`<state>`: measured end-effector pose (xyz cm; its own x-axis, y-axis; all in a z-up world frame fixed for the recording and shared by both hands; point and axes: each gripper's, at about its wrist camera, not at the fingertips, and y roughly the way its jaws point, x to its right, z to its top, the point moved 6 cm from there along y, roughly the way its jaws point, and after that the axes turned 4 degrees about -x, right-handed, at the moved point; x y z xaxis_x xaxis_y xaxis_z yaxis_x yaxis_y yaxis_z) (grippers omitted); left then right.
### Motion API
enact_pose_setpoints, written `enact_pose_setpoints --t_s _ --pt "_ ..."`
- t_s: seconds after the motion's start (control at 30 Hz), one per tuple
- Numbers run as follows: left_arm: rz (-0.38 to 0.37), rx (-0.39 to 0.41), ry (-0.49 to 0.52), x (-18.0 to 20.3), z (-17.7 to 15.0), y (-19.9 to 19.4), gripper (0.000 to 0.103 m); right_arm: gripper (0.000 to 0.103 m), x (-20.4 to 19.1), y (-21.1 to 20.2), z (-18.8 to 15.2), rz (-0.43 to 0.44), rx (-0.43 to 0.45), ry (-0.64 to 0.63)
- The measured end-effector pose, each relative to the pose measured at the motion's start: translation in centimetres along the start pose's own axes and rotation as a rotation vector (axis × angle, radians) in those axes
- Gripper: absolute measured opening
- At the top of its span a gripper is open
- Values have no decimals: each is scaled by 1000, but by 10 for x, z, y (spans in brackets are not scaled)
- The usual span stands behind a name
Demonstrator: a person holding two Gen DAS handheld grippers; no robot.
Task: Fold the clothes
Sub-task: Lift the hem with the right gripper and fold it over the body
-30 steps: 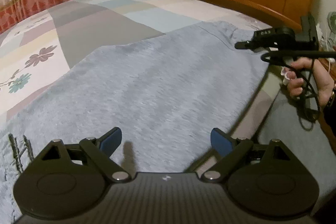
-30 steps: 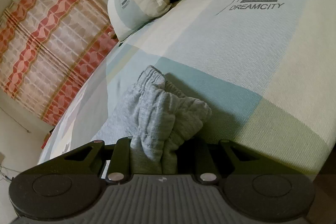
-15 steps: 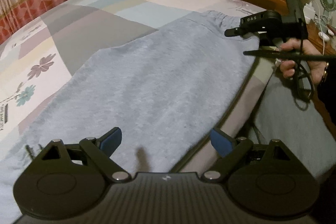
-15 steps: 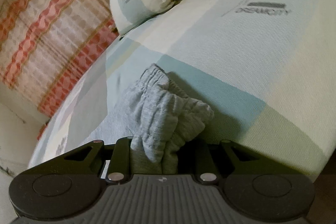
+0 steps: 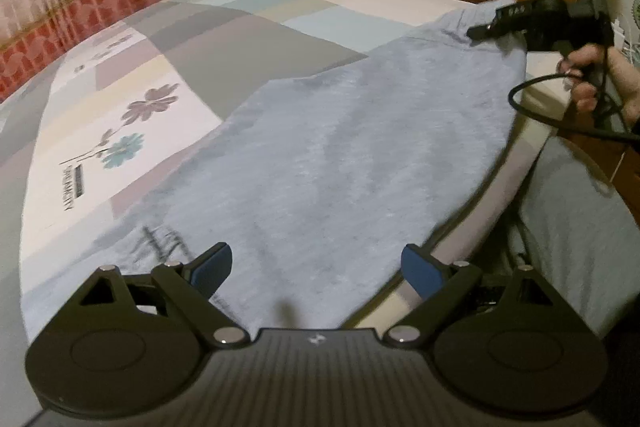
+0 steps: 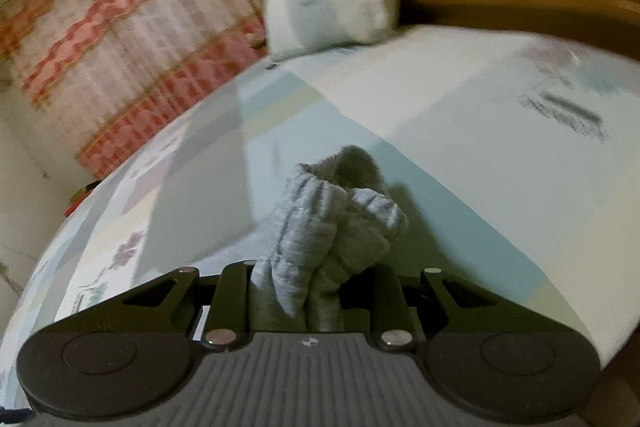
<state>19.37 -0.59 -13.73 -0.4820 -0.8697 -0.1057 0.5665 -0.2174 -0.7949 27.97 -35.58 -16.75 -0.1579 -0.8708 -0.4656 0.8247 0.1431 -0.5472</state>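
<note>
Item: grey garment [image 5: 340, 155], spread along the bed's [image 5: 168, 39] right edge. My right tongs [image 6: 308, 307] clench its bunched end, lifted; my left tongs [image 5: 316, 267] hang released above it.

A light blue-grey knit garment [image 5: 340, 155] is spread lengthwise along the right side of the bed [image 5: 120, 75], from the near edge to the far right. Its surface is laid mostly flat, with faint creases, and its right border is draped over the bed's right edge. A dark sketchy print is seen on the near left part of the cloth. The far end, with a gathered elastic band, is bunched into thick folds [image 6: 320, 227] and raised off the patchwork sheet, where it is clamped in the right gripper [image 6: 304, 301]. No more of the garment's shape can be told.
</note>
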Motion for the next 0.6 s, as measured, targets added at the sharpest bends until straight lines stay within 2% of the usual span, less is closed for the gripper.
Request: enact_pose_setpoints --t_s 0.27,0.6 --pt "20 43 -56 -29 -19 -20 92 26 -90 -25 1 70 40 -193" --pt "11 60 -90 -61 -42 -39 92 26 -191 -33 -18 164 18 -351"
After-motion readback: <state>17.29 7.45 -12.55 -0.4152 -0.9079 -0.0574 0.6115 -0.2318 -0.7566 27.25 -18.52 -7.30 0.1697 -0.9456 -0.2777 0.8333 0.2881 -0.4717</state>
